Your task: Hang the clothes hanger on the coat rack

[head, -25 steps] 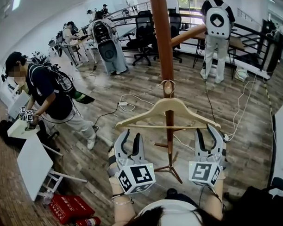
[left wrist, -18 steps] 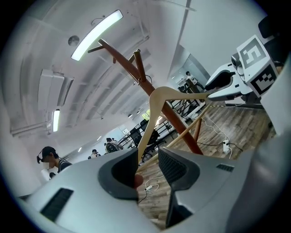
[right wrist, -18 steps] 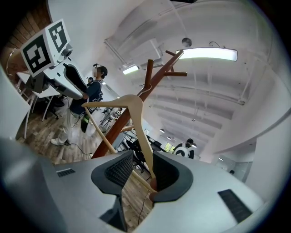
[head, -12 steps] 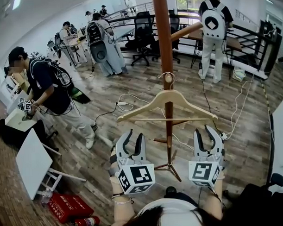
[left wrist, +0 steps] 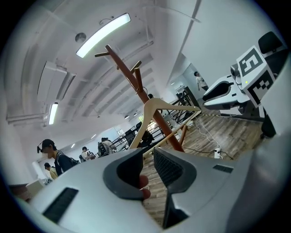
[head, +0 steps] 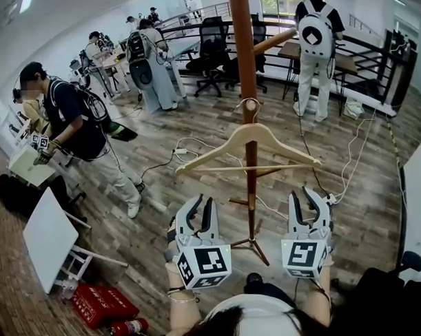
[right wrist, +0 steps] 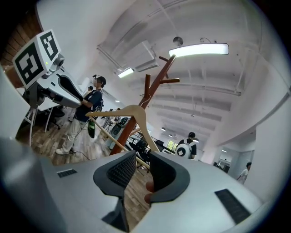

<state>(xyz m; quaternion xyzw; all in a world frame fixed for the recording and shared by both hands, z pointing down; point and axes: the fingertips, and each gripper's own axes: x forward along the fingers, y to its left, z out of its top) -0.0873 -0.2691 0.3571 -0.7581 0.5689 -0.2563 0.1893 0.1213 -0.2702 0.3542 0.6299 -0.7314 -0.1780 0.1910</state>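
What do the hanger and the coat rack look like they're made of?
The hanger is probably pale bare wood, smooth; its hook looks like thin metal wire. The coat rack is reddish-brown, likely stained or painted wood, with a round pole and angled pegs.

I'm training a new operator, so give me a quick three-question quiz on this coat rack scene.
1. True or false: the clothes hanger hangs on the coat rack.
2. What do the left gripper and right gripper hold? A hanger, B cable, C nothing.
3. What lies on the floor beside the red box?
Key: 1 true. 2 C; both sets of jaws are closing with nothing between them. 3 a fire extinguisher.
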